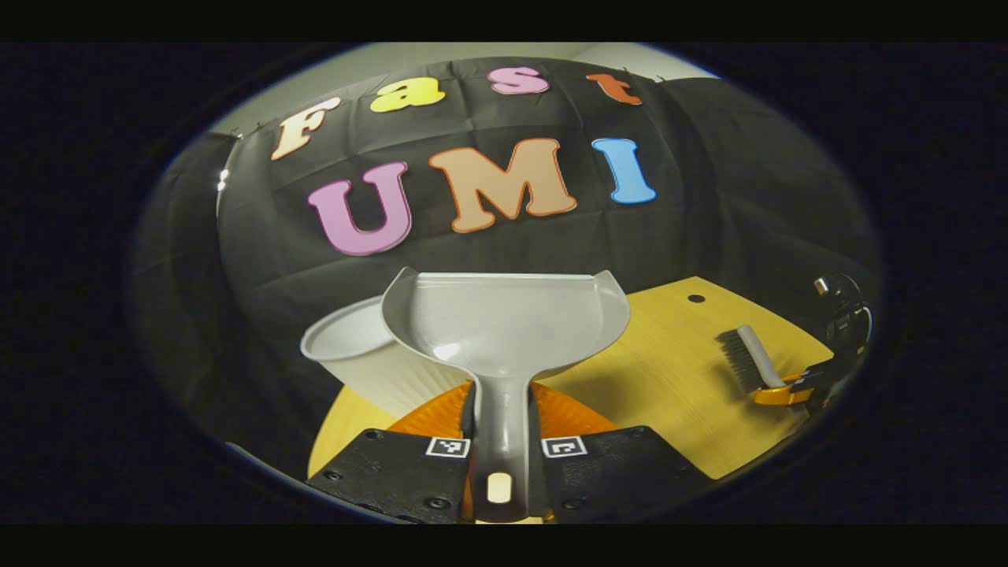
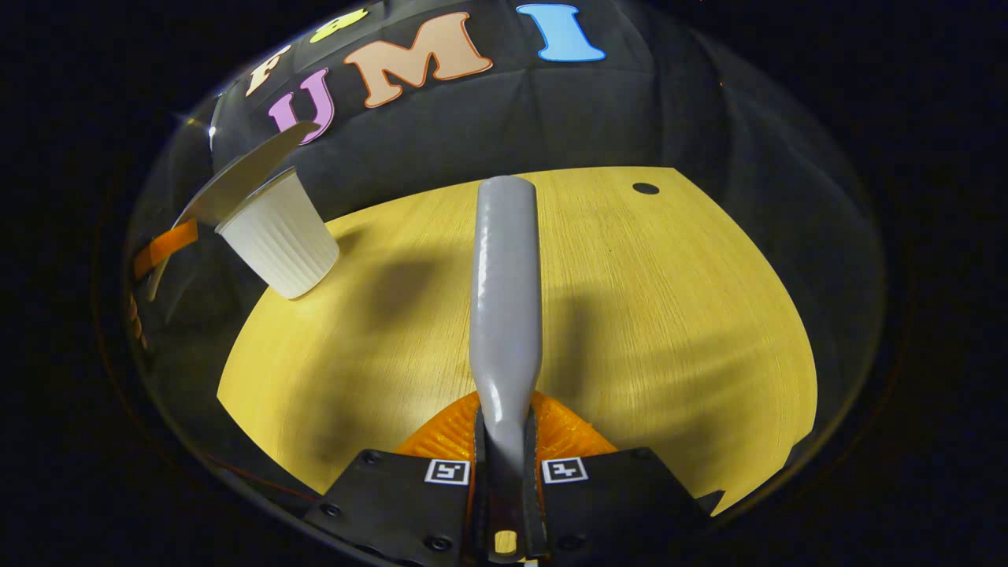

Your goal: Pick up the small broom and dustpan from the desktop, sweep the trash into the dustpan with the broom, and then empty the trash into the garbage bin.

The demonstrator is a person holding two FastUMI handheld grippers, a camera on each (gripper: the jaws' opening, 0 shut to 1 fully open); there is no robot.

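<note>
Fingers of the left hand-held gripper (image 1: 502, 465) are clamping the grey handle of the dustpan (image 1: 504, 319), pressing it from both sides. Dustpan is being held up over the worktop (image 1: 669, 370), its scoop looking empty and its far edge overlapping the white ribbed garbage bin (image 1: 354, 354) that is sitting at the worktop's back left corner. Bin interior is not really visible from this angle, so contents cannot be told.

Right hand-held gripper (image 2: 504, 472) is gripping the broom (image 2: 504, 291) by its grey handle, both fingers squeezing it, the broom's back pointing away across the wood. In the left gripper view the same broom (image 1: 748, 358) is showing off to the right with dark bristles facing down toward the worktop, held by the other hand-held gripper (image 1: 795, 387).

In the right gripper view the garbage bin (image 2: 279, 236) is standing at the far left, with the dustpan (image 2: 244, 177) tilted just above its rim.

Worktop is light yellow wood with a small dark hole (image 2: 646, 188) near its far edge. Black cloth wall is hanging behind.
</note>
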